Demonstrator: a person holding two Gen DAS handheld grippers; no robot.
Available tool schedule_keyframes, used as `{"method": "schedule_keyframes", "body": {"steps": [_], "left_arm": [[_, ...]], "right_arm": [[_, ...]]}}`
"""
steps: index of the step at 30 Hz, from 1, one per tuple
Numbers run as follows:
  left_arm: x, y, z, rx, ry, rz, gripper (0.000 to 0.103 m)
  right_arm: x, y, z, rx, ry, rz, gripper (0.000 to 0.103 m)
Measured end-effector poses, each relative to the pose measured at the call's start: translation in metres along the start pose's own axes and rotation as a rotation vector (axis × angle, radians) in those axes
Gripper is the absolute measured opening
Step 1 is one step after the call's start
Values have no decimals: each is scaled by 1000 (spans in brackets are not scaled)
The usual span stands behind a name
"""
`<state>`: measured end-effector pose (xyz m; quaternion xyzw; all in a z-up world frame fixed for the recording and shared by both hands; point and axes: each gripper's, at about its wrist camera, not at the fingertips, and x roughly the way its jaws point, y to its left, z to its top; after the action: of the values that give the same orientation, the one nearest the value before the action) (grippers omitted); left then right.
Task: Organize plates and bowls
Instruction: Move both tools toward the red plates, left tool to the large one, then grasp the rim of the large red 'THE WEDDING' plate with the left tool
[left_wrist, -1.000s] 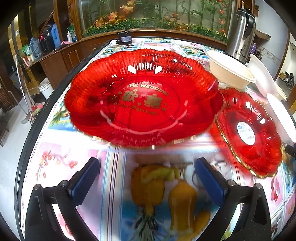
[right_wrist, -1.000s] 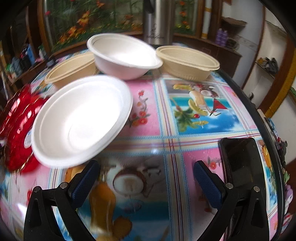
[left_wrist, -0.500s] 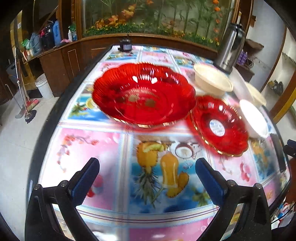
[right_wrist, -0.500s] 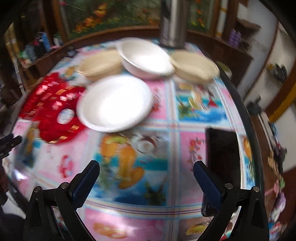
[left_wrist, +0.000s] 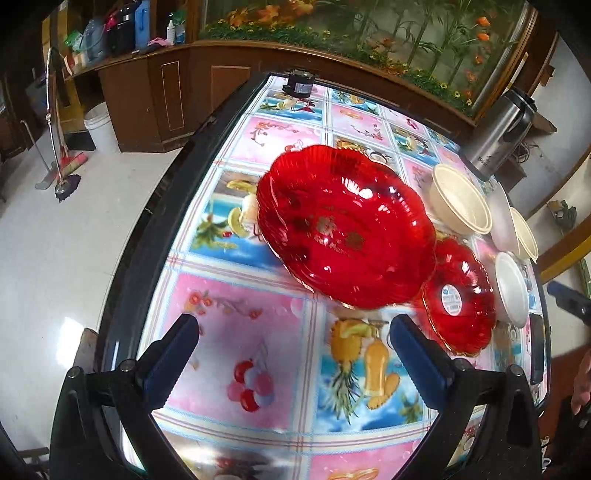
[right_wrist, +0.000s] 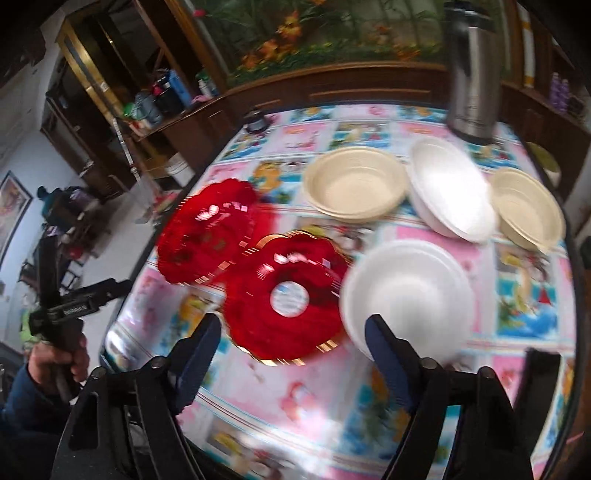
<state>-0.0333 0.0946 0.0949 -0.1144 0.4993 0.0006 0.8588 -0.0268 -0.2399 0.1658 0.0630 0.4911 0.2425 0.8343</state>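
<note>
Right wrist view: right gripper (right_wrist: 293, 334) jaws apart, just narrowed, gripping nothing. Directly ahead, small red plate (right_wrist: 286, 295); ahead-right, white bowl (right_wrist: 408, 297). Farther ahead-left, large red plate (right_wrist: 207, 230); farthest, three bowls (right_wrist: 354, 182).

This looks like a home dining room: a desk (left_wrist: 236, 295) with a colourful fruit-print cover, wooden cabinets (left_wrist: 177, 92), a large aquarium (left_wrist: 369, 33), a broom (left_wrist: 62, 173) and a steel thermos (right_wrist: 471, 74).

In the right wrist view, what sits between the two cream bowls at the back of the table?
A white bowl, tilted; the right wrist view shows it between the cream bowl and the other cream bowl.
</note>
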Motion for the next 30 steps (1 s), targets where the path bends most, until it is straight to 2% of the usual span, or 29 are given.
{"method": "schedule_keyframes", "body": {"steps": [9, 15, 17, 18, 20, 22, 24, 28, 29, 30], "left_arm": [[24, 16, 45, -22, 45, -28, 103], [52, 29, 69, -61, 93, -44, 103], [62, 30, 74, -63, 108, -48, 103], [68, 31, 76, -66, 119, -48, 101], [75, 32, 80, -71, 127, -51, 87], [82, 34, 83, -83, 133, -37, 61], [92, 37, 85, -97, 159, -47, 52], [105, 36, 87, -88, 174, -63, 49], [108, 36, 86, -84, 179, -66, 46], [111, 35, 86, -84, 186, -69, 37]], "right_arm": [[53, 22, 59, 30, 65, 40, 81], [103, 23, 89, 61, 134, 66, 64], [117, 22, 94, 67, 158, 50, 55], [124, 21, 97, 71, 167, 50, 53], [137, 21, 100, 75, 187, 51, 50], [147, 24, 101, 67, 202, 47, 47], [157, 24, 102, 61, 214, 47, 47], [173, 25, 103, 51, 243, 25, 38], [176, 25, 102, 54, 248, 21, 35], [179, 24, 102, 57, 252, 22, 33]]}}
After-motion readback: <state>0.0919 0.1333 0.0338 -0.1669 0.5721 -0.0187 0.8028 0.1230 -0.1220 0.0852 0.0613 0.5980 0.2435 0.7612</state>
